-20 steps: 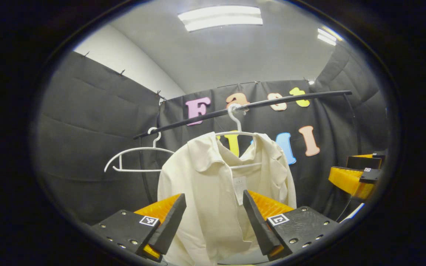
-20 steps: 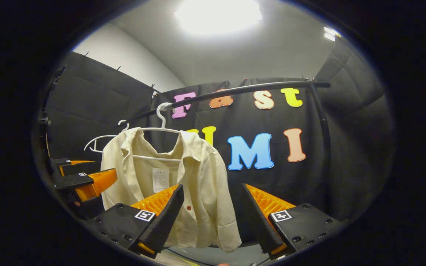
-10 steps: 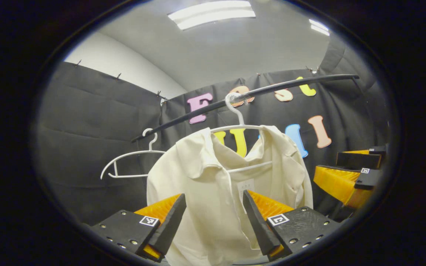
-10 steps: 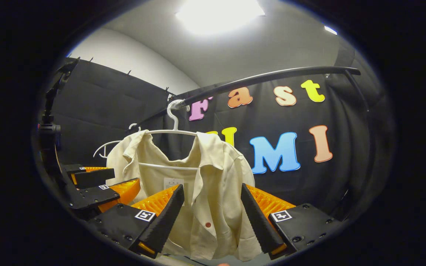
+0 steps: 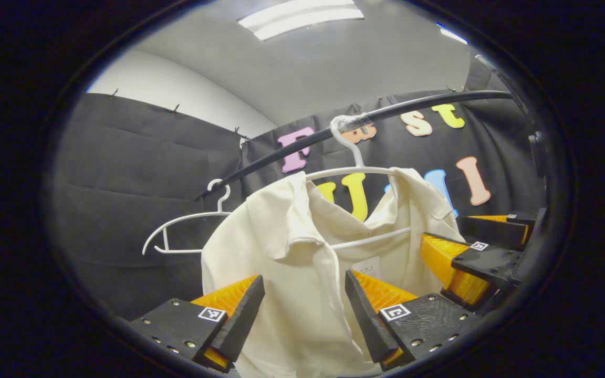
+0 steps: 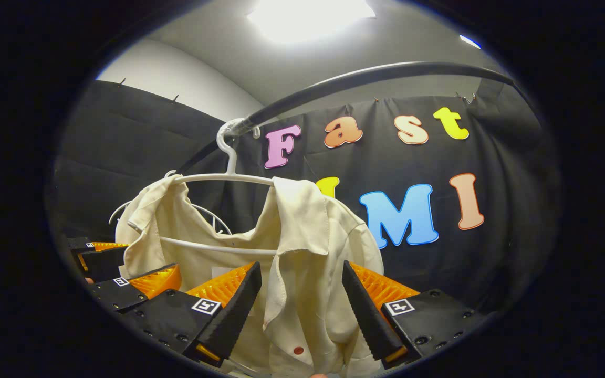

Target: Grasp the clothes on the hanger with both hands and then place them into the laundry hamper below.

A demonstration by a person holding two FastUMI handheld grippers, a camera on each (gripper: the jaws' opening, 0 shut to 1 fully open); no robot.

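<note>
Cream shirt [image 5: 292, 273] hangs on its hanger [image 5: 355, 170] from the rail [image 5: 386, 113]; a spare hanger [image 5: 187, 231] beside. Left gripper [image 5: 302, 315] and right gripper [image 6: 302, 310], fingers spread, have closed in around the shirt.

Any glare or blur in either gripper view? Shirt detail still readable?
Right gripper view: ceiling light blown out, glare up top; shirt sharp, seams readable. Left gripper view: light fixture exposed fine; shirt evenly lit, rail bowed by fisheye.

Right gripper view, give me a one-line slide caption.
Open right gripper frames a cream shirt on a white hanger, left gripper alongside.
</note>
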